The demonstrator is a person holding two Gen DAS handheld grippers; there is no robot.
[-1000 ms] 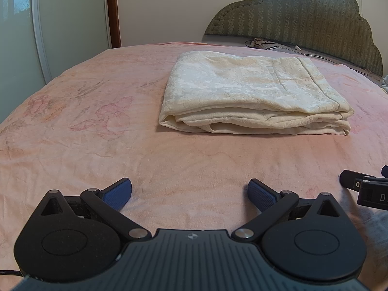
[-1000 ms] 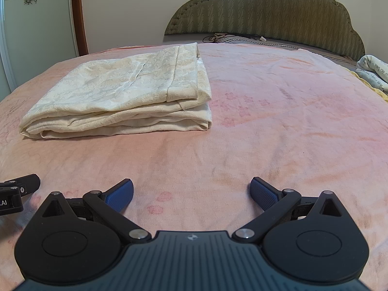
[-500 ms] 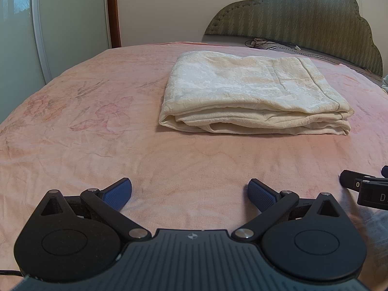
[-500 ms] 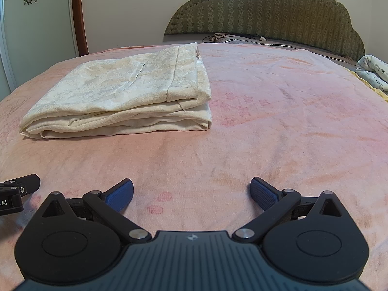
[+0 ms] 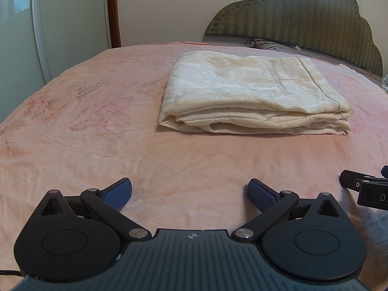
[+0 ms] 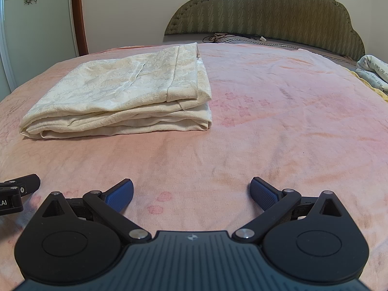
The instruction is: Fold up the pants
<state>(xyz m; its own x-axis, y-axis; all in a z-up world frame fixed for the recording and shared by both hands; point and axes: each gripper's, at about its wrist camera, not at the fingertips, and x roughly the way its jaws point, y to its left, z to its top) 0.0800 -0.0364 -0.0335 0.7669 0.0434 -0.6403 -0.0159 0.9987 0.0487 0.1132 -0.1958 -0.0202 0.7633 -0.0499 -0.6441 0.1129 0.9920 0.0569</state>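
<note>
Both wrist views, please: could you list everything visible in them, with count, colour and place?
folded pants: one, cream, patterned, lying in a flat stack on the bed, ahead of both grippers and apart from them.
bedspread: one, pink with faint flowers, covering the bed.
headboard: one, olive green, scalloped, at the far end of the bed.
cables: a few, dark, at the foot of the headboard.
printed fabric: one bundle, pale with markings, at the right edge of the bed.
wardrobe door: pale, with flower stickers, far left.
left gripper: one, black with blue pads, jaws wide apart, empty, low over the bedspread.
right gripper: one, same colours, jaws wide apart, empty, beside the left one.
</note>
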